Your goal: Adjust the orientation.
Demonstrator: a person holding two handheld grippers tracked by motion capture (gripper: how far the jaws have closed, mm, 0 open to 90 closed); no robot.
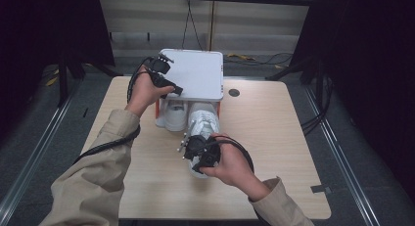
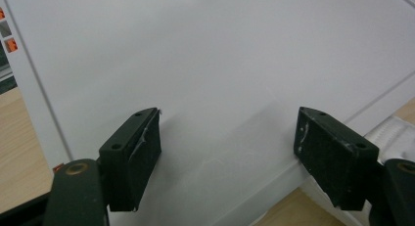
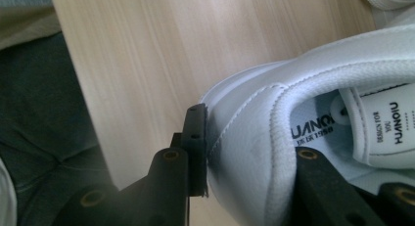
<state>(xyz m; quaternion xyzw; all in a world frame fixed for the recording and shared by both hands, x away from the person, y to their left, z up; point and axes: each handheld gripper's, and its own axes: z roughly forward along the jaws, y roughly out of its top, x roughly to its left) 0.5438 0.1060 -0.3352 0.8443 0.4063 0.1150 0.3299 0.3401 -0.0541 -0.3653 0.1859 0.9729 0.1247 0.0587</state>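
White sneaker lies on the wooden table just in front of the white box, its toe toward the box and its heel toward the person. The right gripper is clamped on that heel: in the right gripper view one black jaw presses the outside of the heel while the other sits inside the collar, near the printed insole and tongue label. A second white sneaker stands beside the first, on its left, tucked partly under the front edge of the box. The box rests toward the far side of the table, with orange parts showing at its lower front corner. The left gripper hovers over the box's flat white lid near the left front edge; in the left gripper view its jaws are spread wide with nothing between them but the lid surface below. Beige sleeves cover both forearms, and a black cable trails from each gripper.
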